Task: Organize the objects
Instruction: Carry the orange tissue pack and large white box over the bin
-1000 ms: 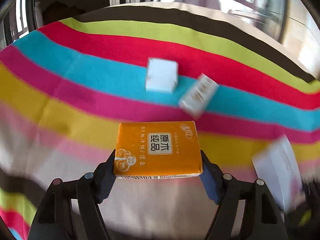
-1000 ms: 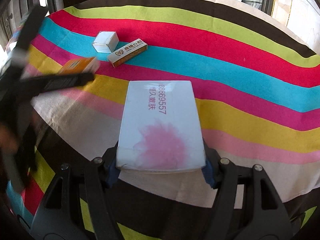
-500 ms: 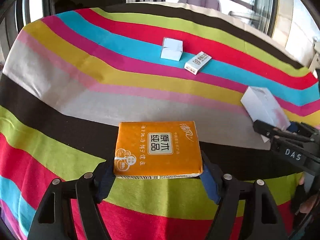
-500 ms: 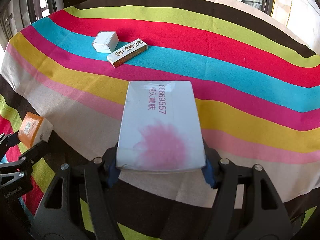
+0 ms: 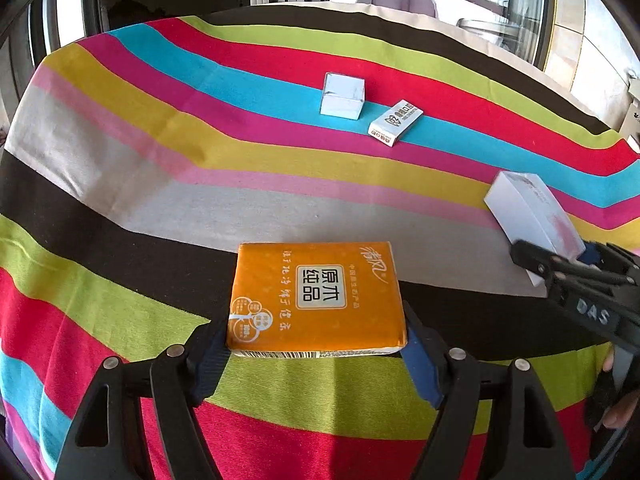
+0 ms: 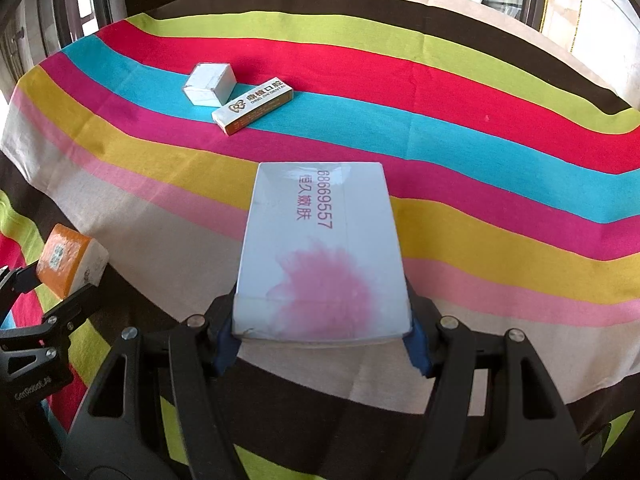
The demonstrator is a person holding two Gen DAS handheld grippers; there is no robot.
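My left gripper (image 5: 316, 354) is shut on an orange tissue pack (image 5: 316, 298) and holds it above the near part of the striped cloth. The pack also shows at the left of the right wrist view (image 6: 66, 258). My right gripper (image 6: 322, 338) is shut on a white box with a pink blotch and red print (image 6: 320, 252), held above the cloth; it also shows at the right of the left wrist view (image 5: 532, 210). A small white box (image 5: 343, 96) and a narrow white dental box (image 5: 395, 122) lie side by side on the blue stripe, far from both grippers.
The table carries a striped cloth (image 5: 200, 208) that drops over its near and left edges. Windows and a dark frame stand behind the far edge. The small white box (image 6: 210, 83) and the dental box (image 6: 253, 105) sit at the upper left of the right wrist view.
My left gripper has pulled back toward the near edge with the orange pack; the two small boxes now look farther away. The right gripper and its white box have stayed still.
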